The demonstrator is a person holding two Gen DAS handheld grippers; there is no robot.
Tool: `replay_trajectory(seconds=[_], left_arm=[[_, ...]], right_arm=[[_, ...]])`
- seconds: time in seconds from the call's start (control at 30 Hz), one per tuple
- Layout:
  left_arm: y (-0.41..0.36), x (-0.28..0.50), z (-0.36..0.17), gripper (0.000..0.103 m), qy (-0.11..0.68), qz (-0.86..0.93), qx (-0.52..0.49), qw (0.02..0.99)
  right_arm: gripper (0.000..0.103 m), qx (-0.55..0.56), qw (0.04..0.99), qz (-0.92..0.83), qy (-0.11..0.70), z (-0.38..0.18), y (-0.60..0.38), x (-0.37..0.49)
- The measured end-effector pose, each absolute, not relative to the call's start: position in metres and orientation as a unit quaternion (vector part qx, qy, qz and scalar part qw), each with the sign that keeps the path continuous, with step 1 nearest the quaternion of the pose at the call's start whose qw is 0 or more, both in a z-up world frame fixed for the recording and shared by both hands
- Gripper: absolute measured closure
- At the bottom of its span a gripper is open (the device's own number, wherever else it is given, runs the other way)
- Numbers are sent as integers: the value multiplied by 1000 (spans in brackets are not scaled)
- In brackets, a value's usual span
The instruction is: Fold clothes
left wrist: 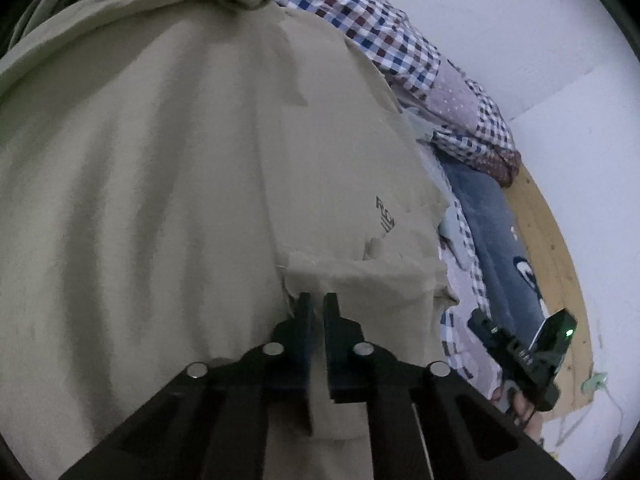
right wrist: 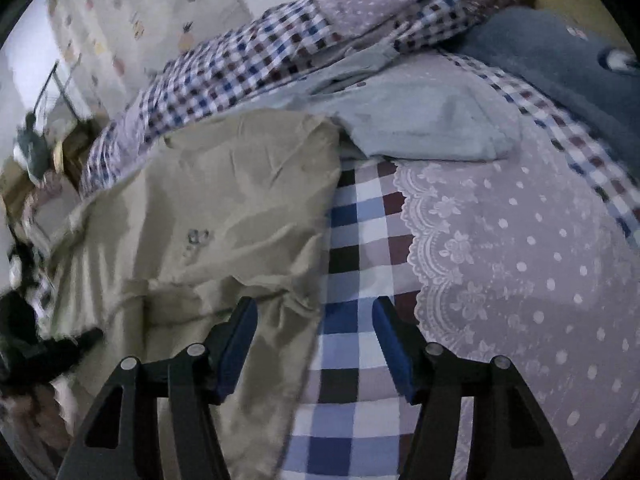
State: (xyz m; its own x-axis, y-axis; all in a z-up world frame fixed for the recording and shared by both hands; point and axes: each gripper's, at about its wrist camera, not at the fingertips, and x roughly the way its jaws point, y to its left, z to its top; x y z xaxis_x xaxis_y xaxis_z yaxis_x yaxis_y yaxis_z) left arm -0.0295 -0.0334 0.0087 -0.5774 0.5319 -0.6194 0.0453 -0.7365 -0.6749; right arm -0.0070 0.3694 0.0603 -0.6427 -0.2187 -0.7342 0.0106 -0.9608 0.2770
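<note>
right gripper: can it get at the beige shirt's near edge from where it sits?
Probably yes. The right gripper is open, its jaws straddling the beige shirt edge where it meets the checked bedsheet. Nothing lies between them.

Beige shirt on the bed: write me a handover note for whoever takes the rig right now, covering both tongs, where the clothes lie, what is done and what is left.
Left tongs: nearly shut, pinching a folded flap of the beige shirt.
Right tongs: open, empty, hovering over the shirt's edge and the checked bedcover.
Clothes: the beige shirt lies spread on the bed, still wrinkled; a pale blue garment lies beyond it, apparently unfolded.
Done: one flap at the shirt's edge is turned over.
Left: probably take the edge with the right tongs, finish folding the shirt, then fold the blue garment.
</note>
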Motion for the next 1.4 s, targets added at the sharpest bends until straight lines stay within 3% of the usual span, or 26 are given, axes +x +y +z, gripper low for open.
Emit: replay_trajectory(seconds=[0.27,0.37,0.4,0.43,0.5,0.6,0.77,0.93,1.13,1.23,1.37,1.4], left_arm=[[-83,-8,87,103,-328,898,-277,100],[-93,-11,85,101,-316,891,-298,132],[-93,-16,72,94,-327,876,-321,149],[-92,-21,58,79,-340,859,-345,166],[-88,-26,32,58,-361,834,-378,177],[-79,-30,16,47,-382,807,-406,194],[-73,-29,24,21,-395,799,-398,216],[-78,-30,19,20,-423,780,-409,213],[-74,-30,19,20,-422,774,-417,221],[-74,-30,18,20,-431,766,-417,232],[-73,-30,15,20,-450,741,-424,262],[-71,-31,14,20,-446,739,-428,266]], right_arm=[[39,447,65,-890,-68,34,353,-23],[39,450,71,-888,-62,30,347,-26],[39,450,71,-888,-62,30,346,-26],[39,449,70,-889,-63,30,345,-26],[39,446,65,-890,-66,32,346,-26],[39,431,68,-897,-70,40,345,-23],[39,327,194,-924,-45,103,307,14],[41,312,344,-885,34,113,214,54],[46,353,392,-844,100,76,138,59],[56,364,391,-837,116,66,124,52],[95,375,364,-846,106,61,125,42],[98,373,360,-850,98,63,128,40]])
